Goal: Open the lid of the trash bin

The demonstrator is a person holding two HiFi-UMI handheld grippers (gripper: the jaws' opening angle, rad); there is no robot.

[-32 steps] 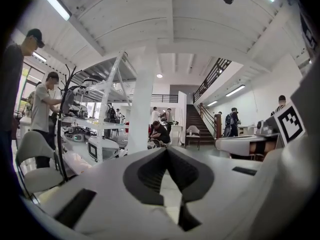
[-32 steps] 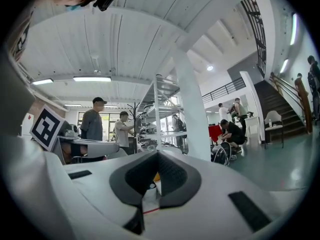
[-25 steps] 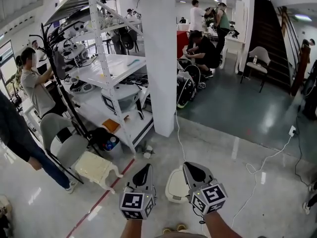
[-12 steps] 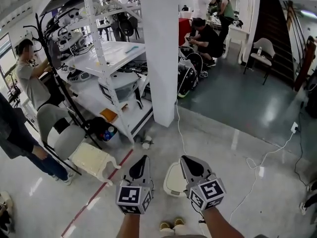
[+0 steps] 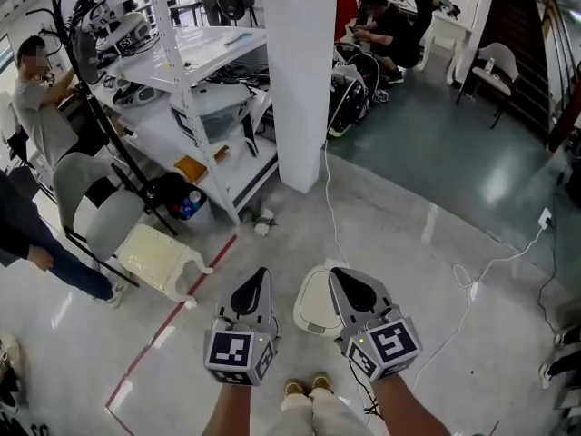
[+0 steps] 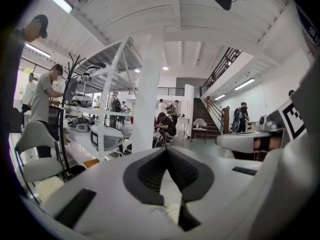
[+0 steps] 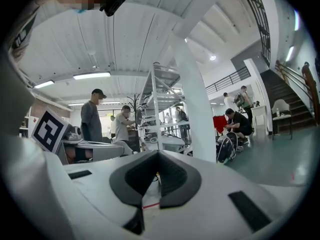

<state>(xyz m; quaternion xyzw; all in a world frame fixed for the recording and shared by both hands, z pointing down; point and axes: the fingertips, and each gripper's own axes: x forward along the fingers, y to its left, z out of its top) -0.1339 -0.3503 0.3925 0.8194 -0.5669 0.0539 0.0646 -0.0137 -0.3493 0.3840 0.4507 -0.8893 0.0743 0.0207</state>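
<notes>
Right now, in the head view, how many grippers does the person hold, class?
2. The left gripper is just left of the white trash bin. The right gripper overlaps the bin's right edge in the picture. Neither is hidden.

There are two tools, the left tool [image 5: 257, 280] and the right tool [image 5: 345, 280]. There is one white trash bin [image 5: 313, 302], one white pillar [image 5: 300, 80], one shelf rack [image 5: 195, 71] and one red floor line [image 5: 172, 330]. There are two chairs, a grey chair [image 5: 95, 221] and a white chair [image 5: 495, 69], and one pale yellow stool [image 5: 159, 257]. The head view shows at least three people: a standing person [image 5: 41, 98], a crouching person [image 5: 390, 21] and a sleeve [image 5: 18, 230] at the left edge.
</notes>
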